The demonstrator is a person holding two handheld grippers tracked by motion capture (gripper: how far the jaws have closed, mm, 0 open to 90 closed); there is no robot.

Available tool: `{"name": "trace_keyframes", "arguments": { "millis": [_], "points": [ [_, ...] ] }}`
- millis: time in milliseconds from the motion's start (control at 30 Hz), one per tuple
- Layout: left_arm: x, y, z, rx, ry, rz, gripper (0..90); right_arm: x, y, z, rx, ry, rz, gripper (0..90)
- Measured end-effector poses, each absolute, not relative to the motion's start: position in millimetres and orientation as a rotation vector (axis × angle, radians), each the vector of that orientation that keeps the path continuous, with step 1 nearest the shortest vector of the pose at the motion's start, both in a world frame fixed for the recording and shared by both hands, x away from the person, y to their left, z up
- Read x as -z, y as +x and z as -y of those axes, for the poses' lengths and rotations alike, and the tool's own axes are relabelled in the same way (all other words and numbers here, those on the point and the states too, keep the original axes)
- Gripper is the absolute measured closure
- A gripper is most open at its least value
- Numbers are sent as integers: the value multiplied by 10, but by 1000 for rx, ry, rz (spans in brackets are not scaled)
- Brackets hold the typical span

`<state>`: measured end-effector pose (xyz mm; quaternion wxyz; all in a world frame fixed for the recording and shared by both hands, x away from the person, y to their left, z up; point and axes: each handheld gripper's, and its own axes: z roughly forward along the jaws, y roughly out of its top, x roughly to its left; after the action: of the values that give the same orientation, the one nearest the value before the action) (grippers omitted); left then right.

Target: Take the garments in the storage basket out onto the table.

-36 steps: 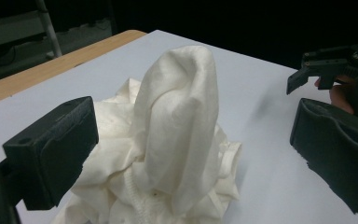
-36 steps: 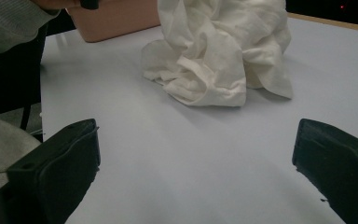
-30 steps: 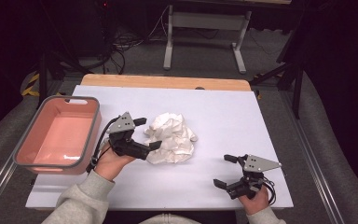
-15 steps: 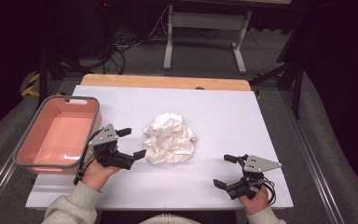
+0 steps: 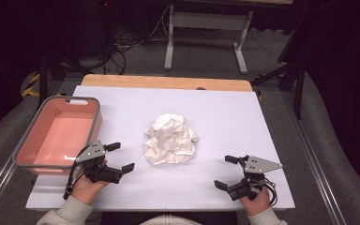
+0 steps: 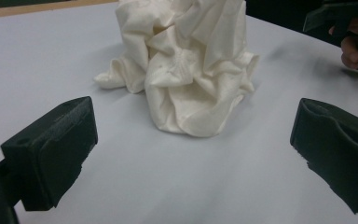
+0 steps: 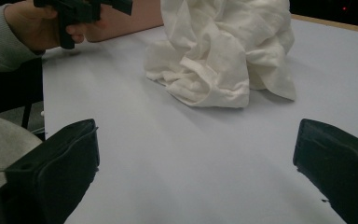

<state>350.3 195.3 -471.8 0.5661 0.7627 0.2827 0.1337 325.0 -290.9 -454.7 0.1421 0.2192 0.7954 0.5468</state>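
Fingers spread on both the left gripper (image 5: 120,157) and right gripper (image 5: 226,172), flanking the crumpled white cloth (image 5: 170,139) on the white tabletop (image 5: 225,117), neither touching it.

One crumpled white cloth (image 5: 171,139), one pink bin (image 5: 58,133), two tongs (image 5: 120,156) (image 5: 227,172)

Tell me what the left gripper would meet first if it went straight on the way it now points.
Most likely the crumpled white cloth. It lies centred ahead of the open left gripper, with bare table between them and nothing else in that line.
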Motion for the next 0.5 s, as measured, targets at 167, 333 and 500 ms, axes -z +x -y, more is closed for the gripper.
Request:
{"name": "trace_keyframes", "arguments": {
  "millis": [167,333,500],
  "points": [
    [4802,3394,-2028,-366,1802,-673,37,4552,3253,2907,-1574,633,-2299,10],
    [4836,3415,-2070,-337,1741,-696,23,4559,3257,2902,-1577,632,-2307,10],
    [4860,3440,-2073,-353,1736,-721,18,4563,3262,2904,-1576,633,-2309,10]
  ]
}}
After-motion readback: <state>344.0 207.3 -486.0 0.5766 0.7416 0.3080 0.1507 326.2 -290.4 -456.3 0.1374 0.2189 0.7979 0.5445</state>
